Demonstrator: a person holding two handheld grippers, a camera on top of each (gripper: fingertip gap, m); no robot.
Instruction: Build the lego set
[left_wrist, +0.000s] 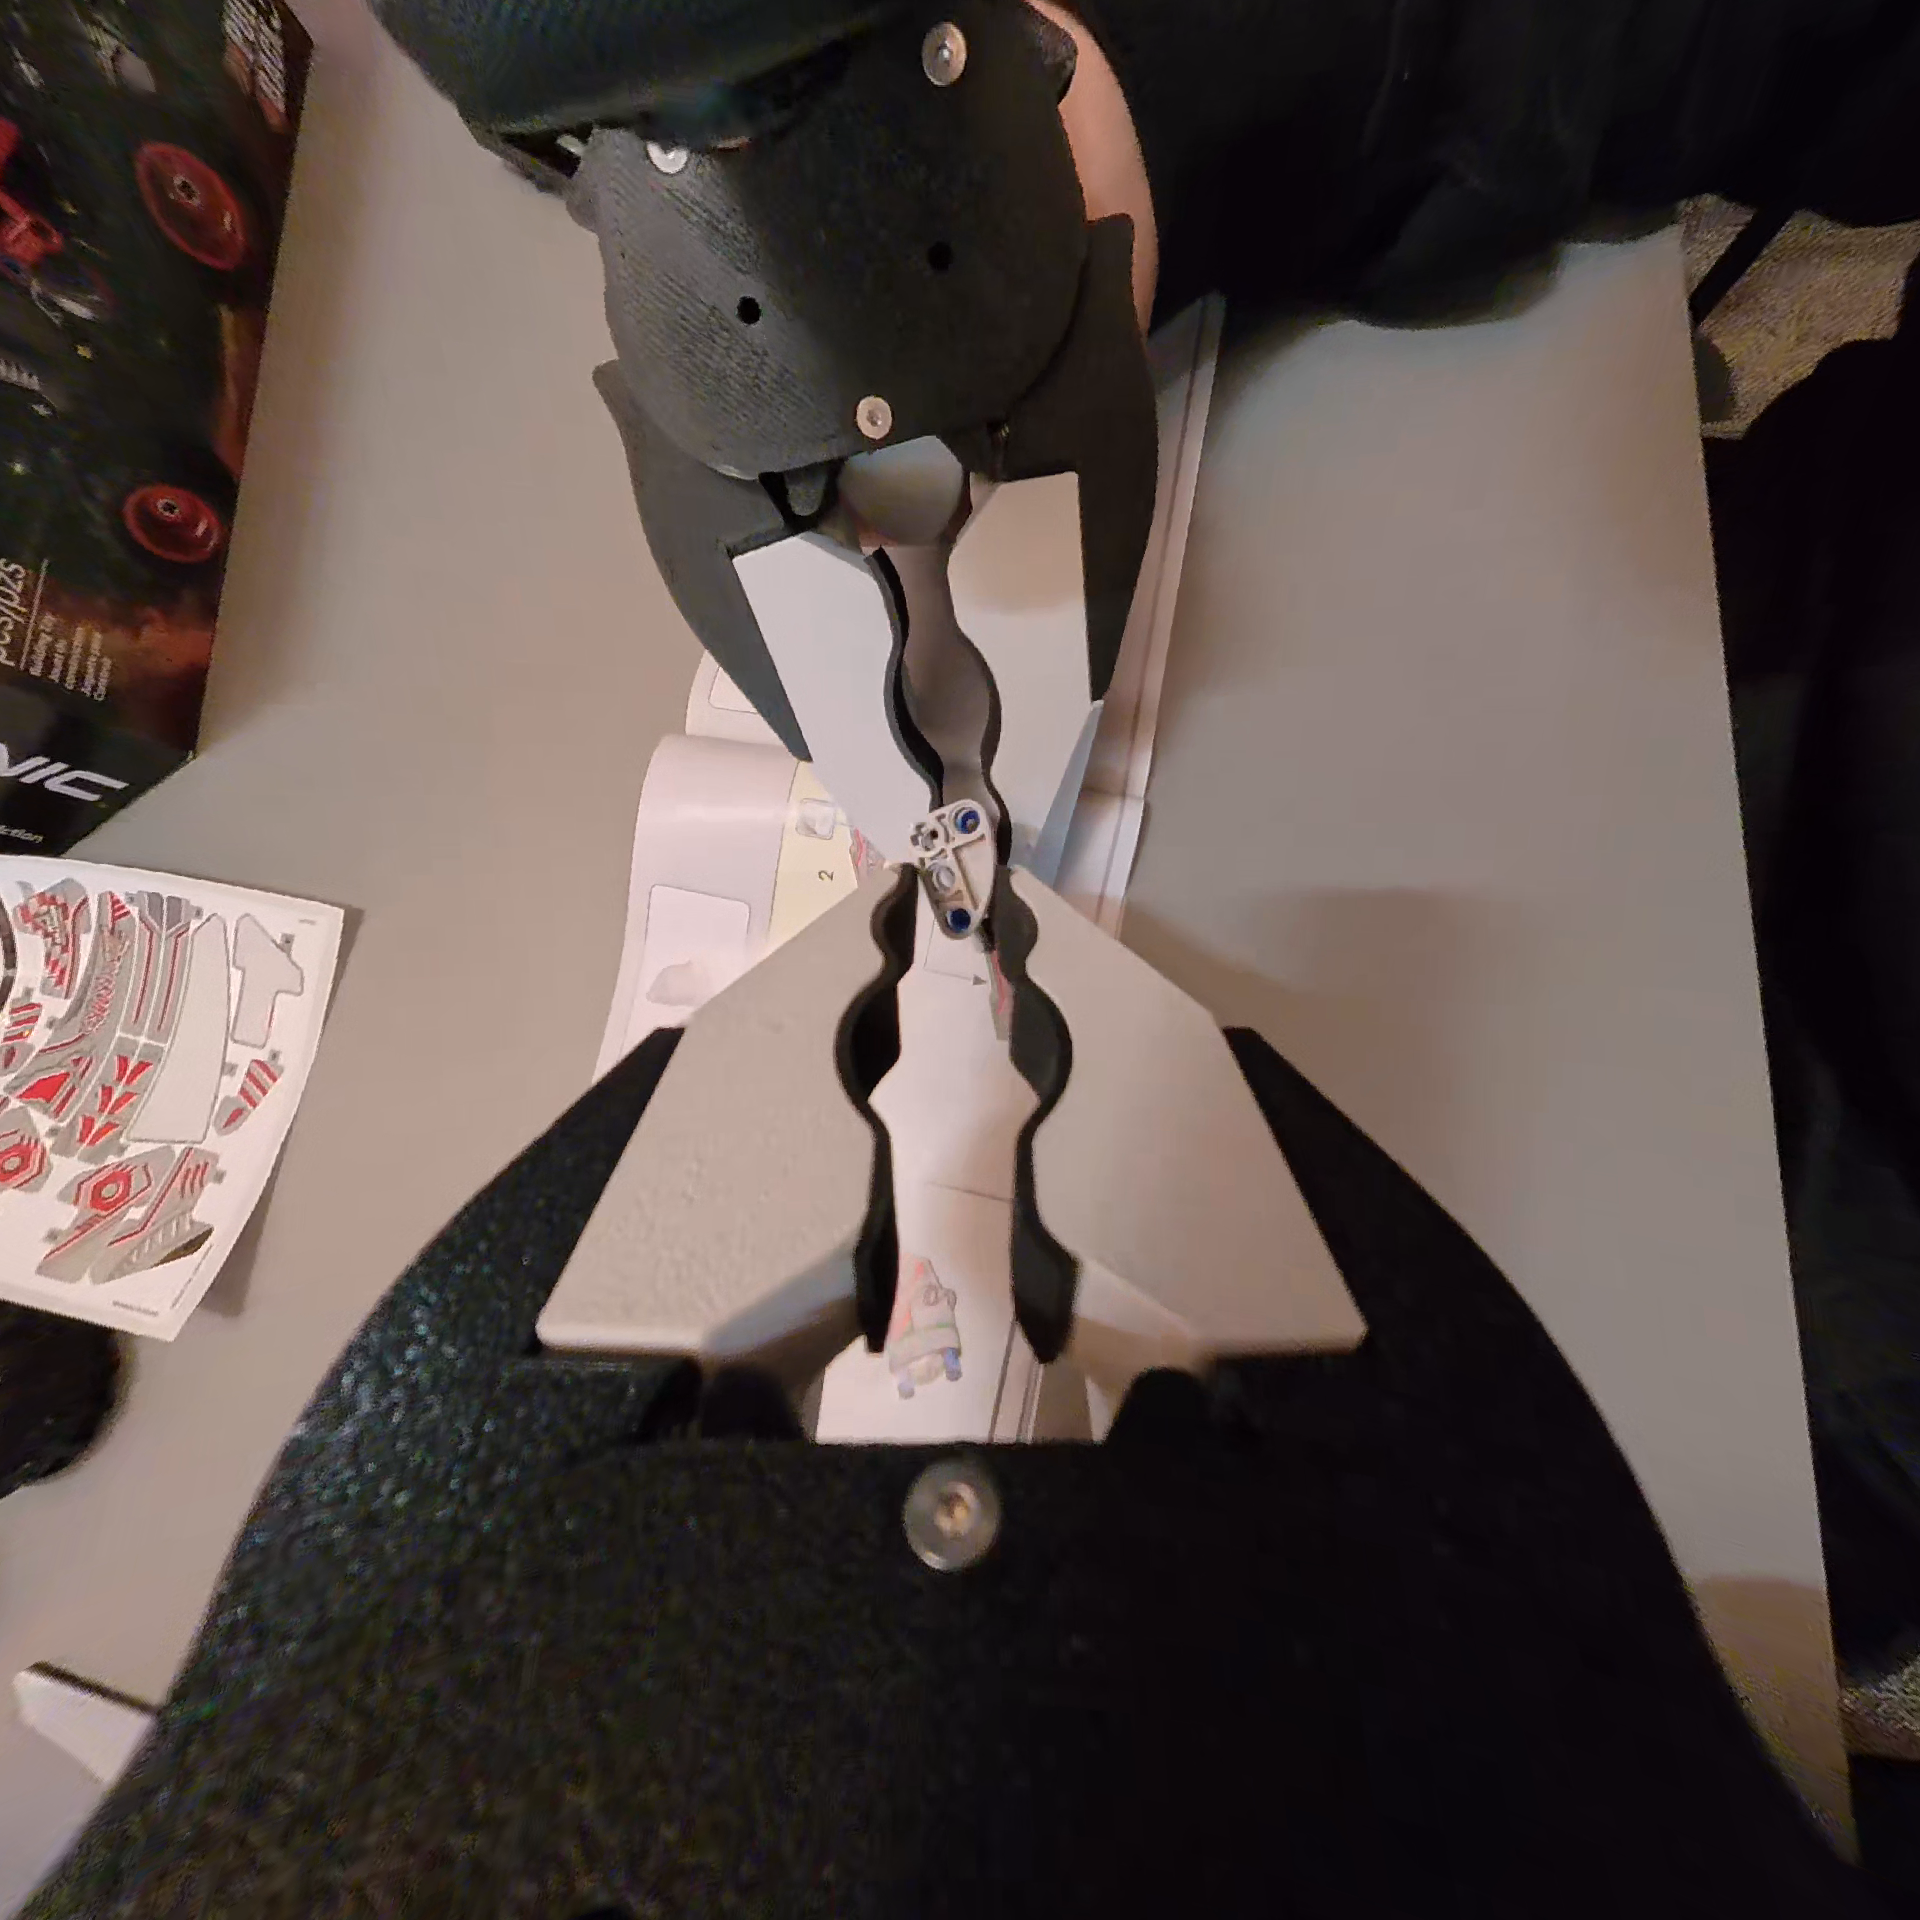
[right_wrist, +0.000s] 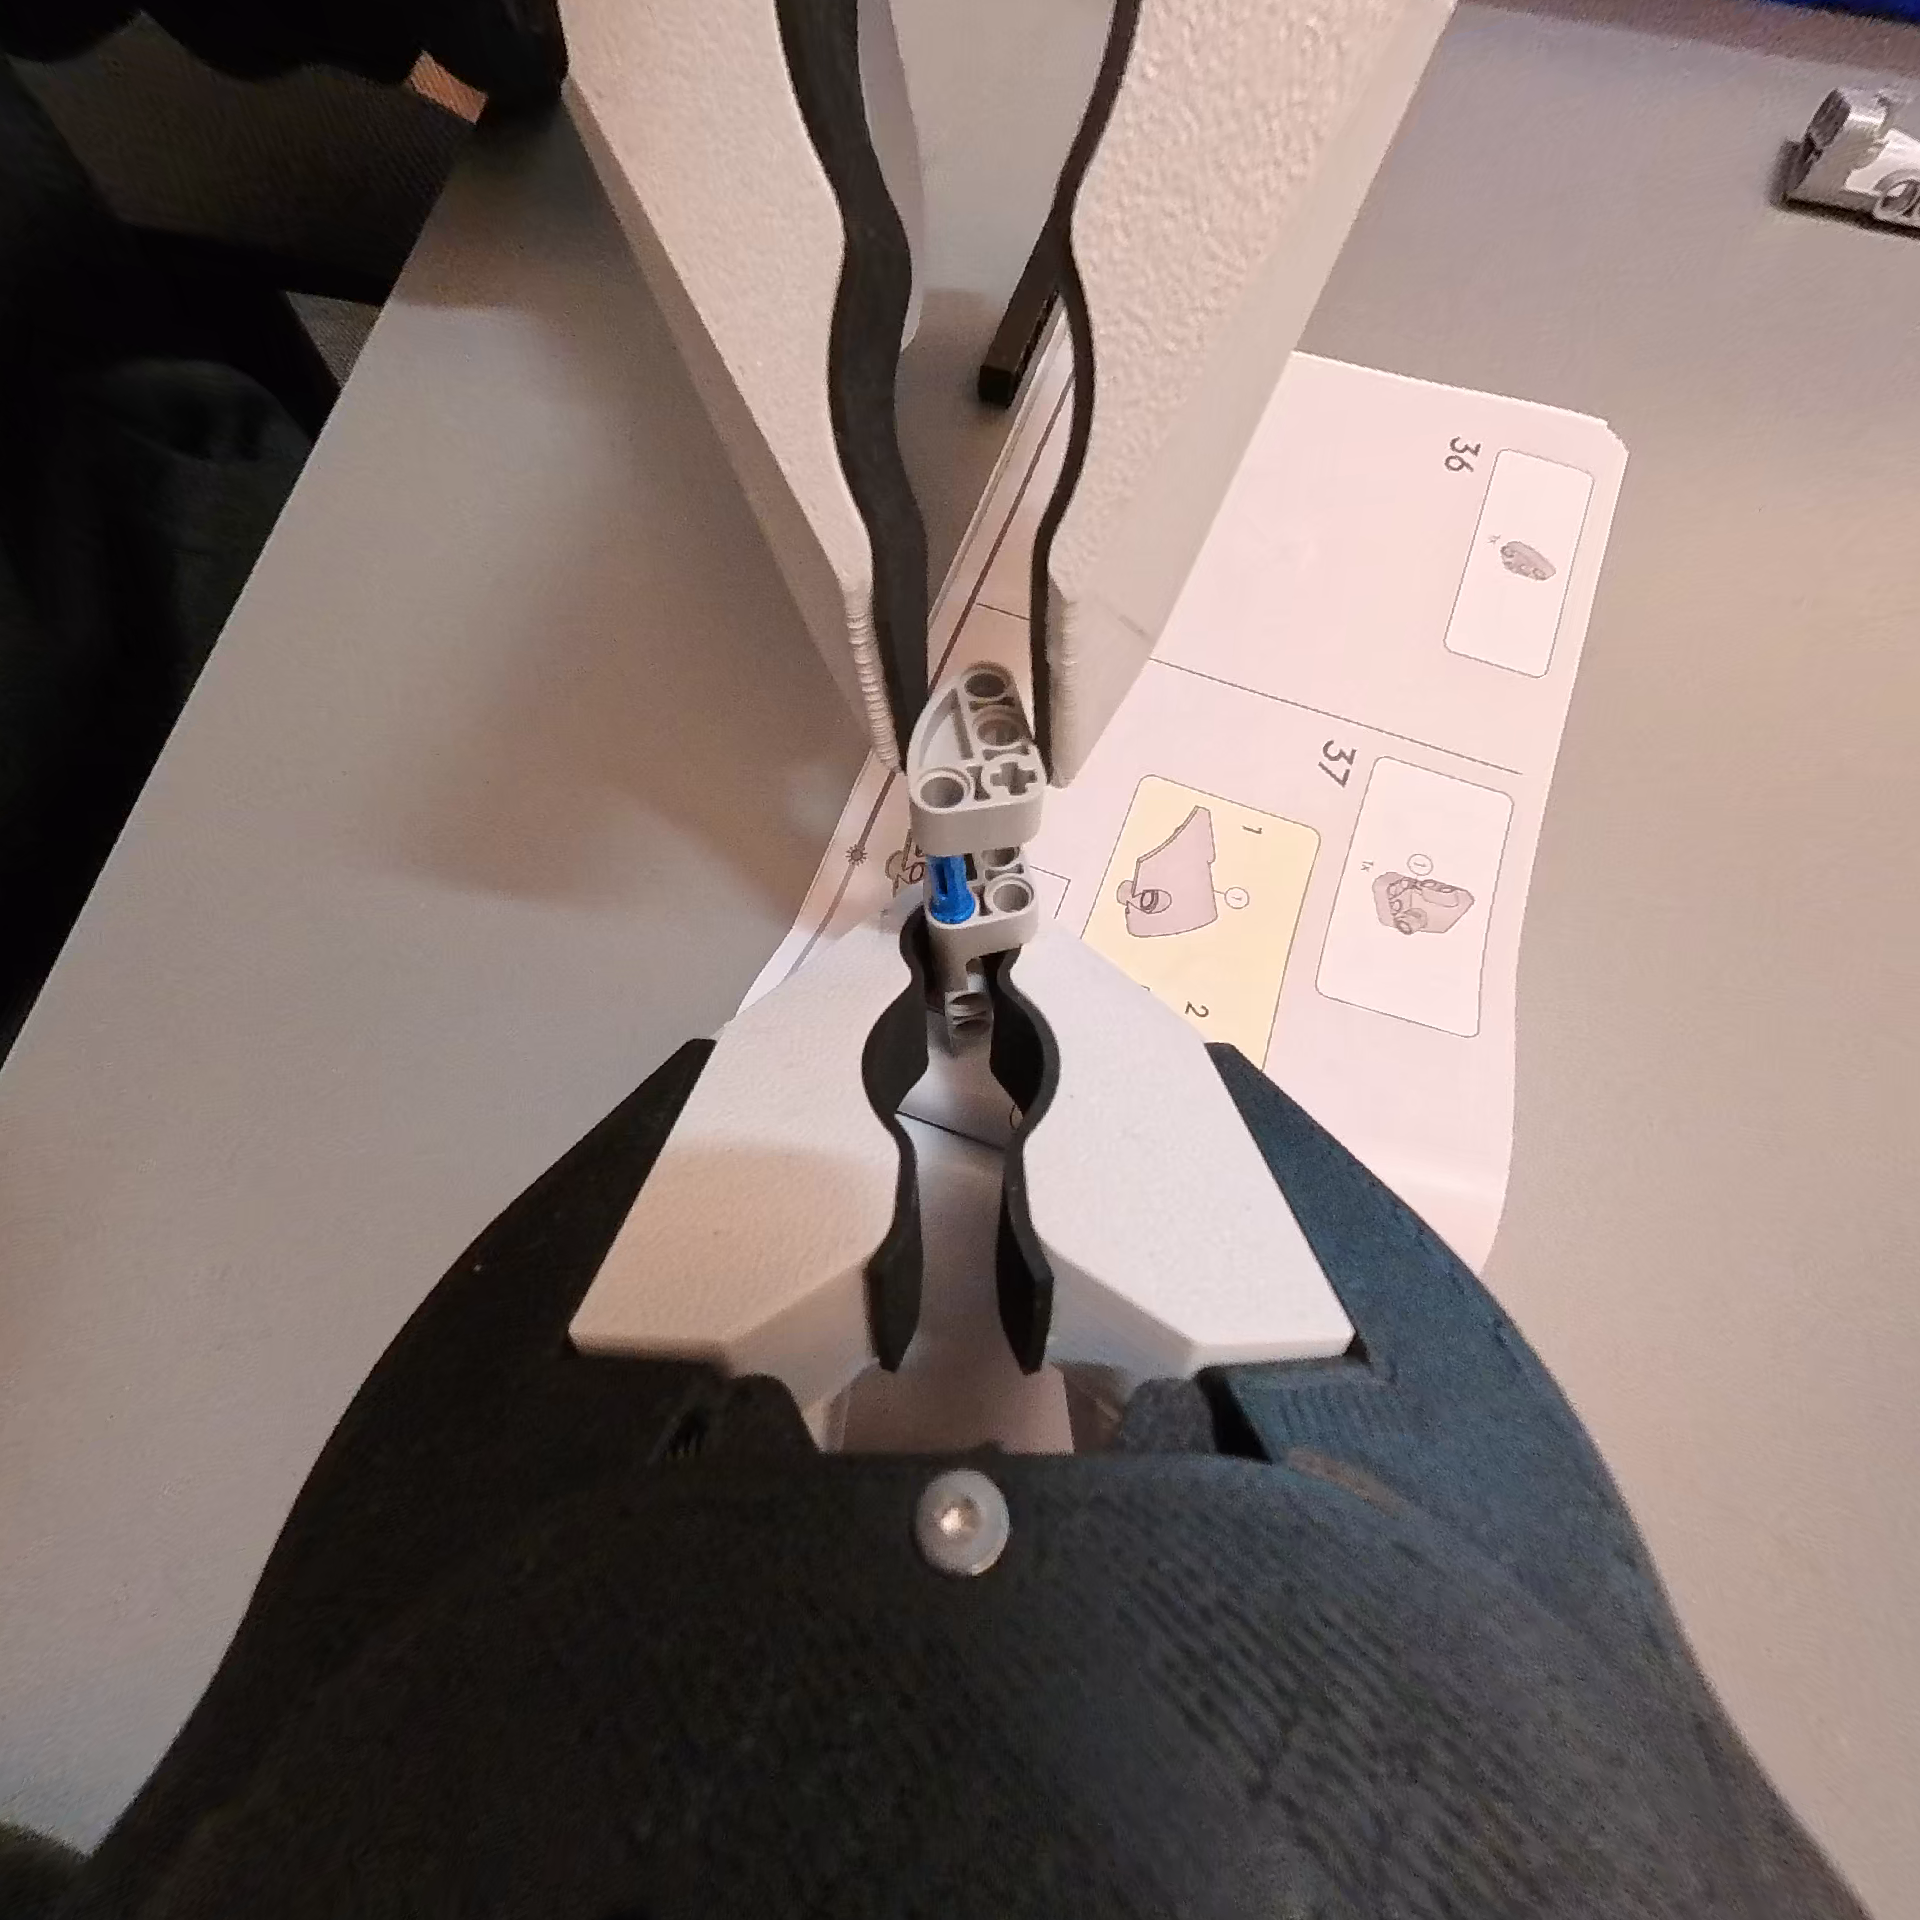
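My left gripper (left_wrist: 954, 885) is shut on a light grey curved liftarm (right_wrist: 977, 764) with round holes and a cross hole. In the right wrist view the left gripper (right_wrist: 975, 767) comes down from the top. My right gripper (right_wrist: 966, 943) is shut on a small grey beam (right_wrist: 1000, 896) with a blue pin (right_wrist: 948, 891) sticking up beside it. In the left wrist view the right gripper (left_wrist: 961, 808) comes in from the top. The two pieces meet tip to tip above the booklet, the liftarm just over the beam. In the left wrist view they show as one grey cluster (left_wrist: 948, 868) with blue spots.
An open instruction booklet (right_wrist: 1351, 831) lies on the white table (left_wrist: 1403, 727) under the grippers. A sticker sheet (left_wrist: 156, 1091) and the dark set box (left_wrist: 114, 364) lie at the left. A silver packet (right_wrist: 1849, 156) sits far right. The table edge (right_wrist: 343, 395) runs along the left.
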